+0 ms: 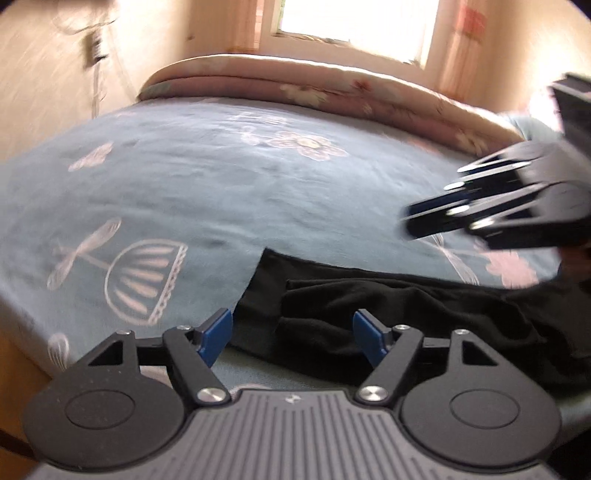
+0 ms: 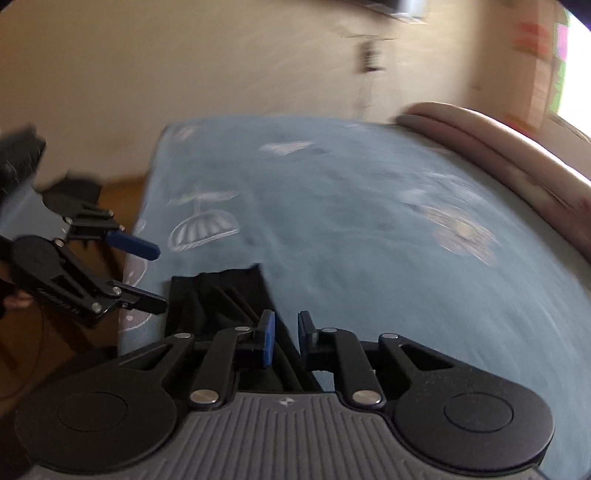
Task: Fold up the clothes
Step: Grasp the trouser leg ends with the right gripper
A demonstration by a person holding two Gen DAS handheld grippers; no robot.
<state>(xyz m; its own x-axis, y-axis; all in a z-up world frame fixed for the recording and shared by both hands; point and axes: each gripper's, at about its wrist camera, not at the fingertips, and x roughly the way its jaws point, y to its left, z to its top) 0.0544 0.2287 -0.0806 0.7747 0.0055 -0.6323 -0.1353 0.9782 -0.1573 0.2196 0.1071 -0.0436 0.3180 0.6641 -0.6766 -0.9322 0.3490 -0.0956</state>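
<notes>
The black, soft knit garment (image 1: 388,306) lies crumpled in a long band along the near edge of the bed, stretching sideways across the front of both claws. The left claw (image 1: 291,332) hangs just over the band's squared-off end, its blue pads (image 1: 218,330) standing well apart with nothing between them; the cloth spreads away to that claw's right. The right claw (image 2: 286,338) points down at the same band, its pads drawn close together with only a narrow gap. Folds of the black cloth show beneath them, but I cannot tell whether any is pinched.

From the right wrist view the garment's long axis runs straight ahead from the right claw to the cut end, and the left claw sits off beside that end. So the left is the nearer one to the free end, and I would judge that end is what gets picked up and carried over.

Beneath it all is a blue bedsheet with pale flower prints (image 1: 221,192). A pink floral quilt, rolled thick (image 1: 332,92), lies at the far side under a bright window (image 1: 354,22), and cream walls close the room.
</notes>
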